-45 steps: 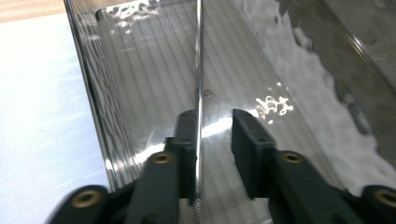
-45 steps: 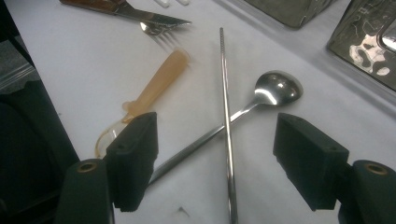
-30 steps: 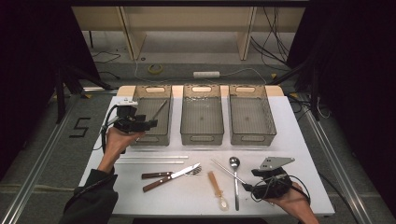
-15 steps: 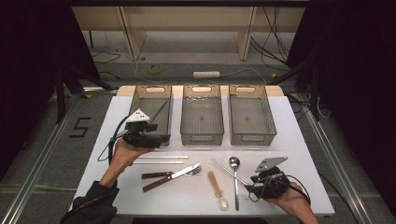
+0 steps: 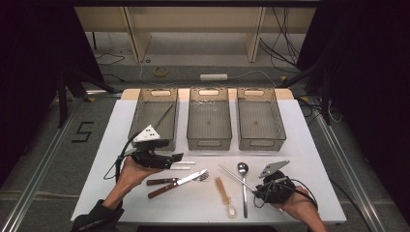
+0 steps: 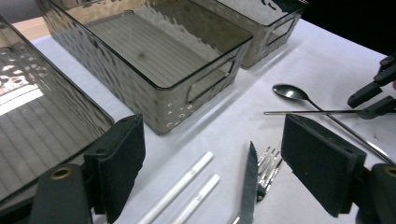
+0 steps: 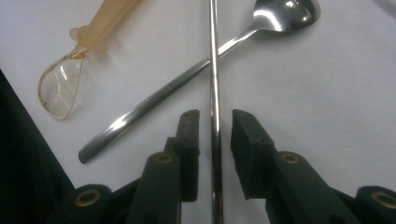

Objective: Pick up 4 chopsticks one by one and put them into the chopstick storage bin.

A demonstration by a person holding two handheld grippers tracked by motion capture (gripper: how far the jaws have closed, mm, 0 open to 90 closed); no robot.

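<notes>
The right gripper (image 7: 214,128) is low over the worktop (image 5: 309,159), at the near right side. Its jaws have just been closing and now stand narrow, one on each side of a thin metal chopstick (image 7: 214,70). A small gap remains between each pad and the rod, so the gripper does not clamp it yet. In the high view the right gripper (image 5: 263,188) points toward the middle of the worktop. The chopstick (image 5: 234,176) lies there across the handle of the metal spoon (image 5: 243,186), and in the right gripper view this spoon (image 7: 196,77) crosses under the rod. Left of them lies a wooden-handled spoon with a clear bowl (image 7: 77,60).

The left gripper (image 5: 176,158) is above the worktop in front of the left bin (image 5: 155,118). Its jaws have just been opening and are now wide apart with nothing between them. Below it in the left gripper view lie two white chopsticks (image 6: 187,184), and beside them a knife (image 6: 249,182) and a fork (image 6: 266,165). One thin rod lies inside the left bin (image 5: 163,116).

Behind the cutlery stand three grey bins in a row, the middle bin (image 5: 209,123) and the right bin (image 5: 260,123) beside the left one
</notes>
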